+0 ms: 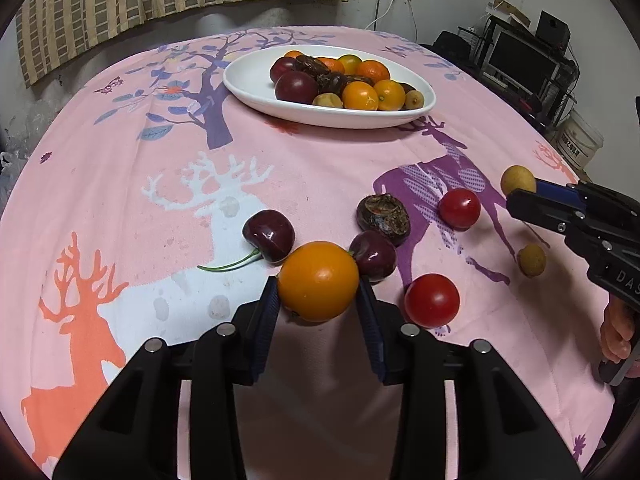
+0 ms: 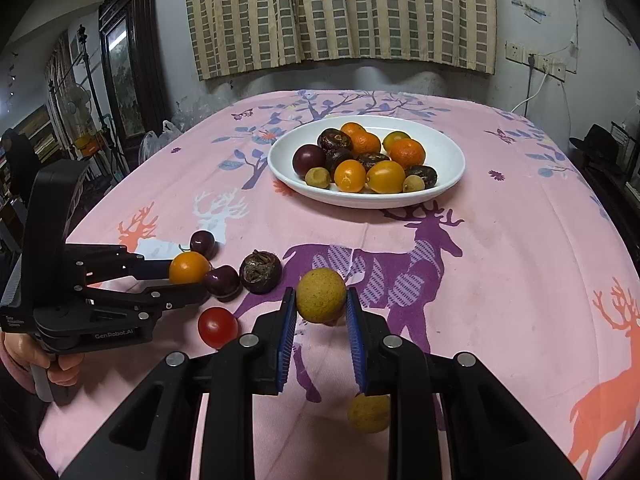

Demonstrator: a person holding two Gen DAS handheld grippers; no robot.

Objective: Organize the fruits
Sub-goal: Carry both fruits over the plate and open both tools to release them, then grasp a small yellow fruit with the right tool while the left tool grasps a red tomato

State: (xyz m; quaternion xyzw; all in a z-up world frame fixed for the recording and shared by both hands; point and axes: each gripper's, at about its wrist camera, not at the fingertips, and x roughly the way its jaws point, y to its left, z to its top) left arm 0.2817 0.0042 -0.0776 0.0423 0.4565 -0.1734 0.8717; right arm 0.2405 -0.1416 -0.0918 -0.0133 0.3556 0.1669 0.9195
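Observation:
My left gripper point(image 1: 319, 294) is shut on an orange kumquat point(image 1: 318, 281), held just above the pink cloth; it also shows in the right wrist view point(image 2: 189, 267). My right gripper point(image 2: 321, 304) is shut on a yellow-brown longan point(image 2: 321, 295), seen too in the left wrist view point(image 1: 517, 179). A white plate point(image 1: 248, 80) with several fruits stands at the far middle of the table, also in the right wrist view point(image 2: 448, 148). Loose on the cloth: two dark cherries point(image 1: 269, 235) point(image 1: 374, 255), a wrinkled dark fruit point(image 1: 383, 213), two red tomatoes point(image 1: 459, 208) point(image 1: 432, 300) and another longan point(image 1: 531, 260).
The table carries a pink deer-print cloth point(image 1: 320, 160). A checked curtain point(image 2: 340, 12) hangs behind. A desk with a monitor point(image 1: 520, 60) stands at the right, a dark cabinet point(image 2: 128, 52) at the left. The second longan lies under my right gripper point(image 2: 368, 414).

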